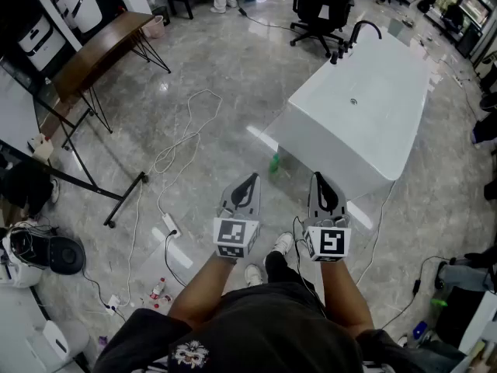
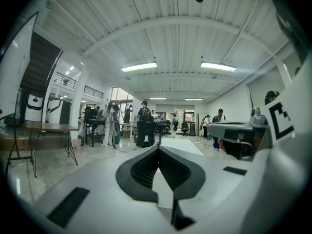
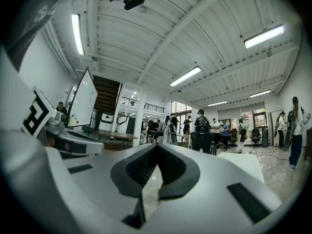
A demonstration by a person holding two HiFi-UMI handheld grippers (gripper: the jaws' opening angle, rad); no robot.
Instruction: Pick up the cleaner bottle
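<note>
Ahead, bottle (image 1: 274, 162) stands beyond left tool (image 1: 251, 176).

Lighting: bright, even; src = long white fluorescent ceiling tubes (image 2: 139, 67). Glare: pale streaks on glossy grey stone floor (image 1: 217, 53). Shadows: soft. Distortion: heavy fisheye, black vignette corners in both gripper views. Focus: near foreground soft, bkgd sharp.

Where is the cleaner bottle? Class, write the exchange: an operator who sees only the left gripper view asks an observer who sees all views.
Operator: I see no bottle. Where is it?
Observer: In the head view, a small green bottle sits on the floor at the foot of the white tub.
Operator: Is the right gripper free to take it?
Observer: Its own view shows the jaws together with nothing between them.
</note>
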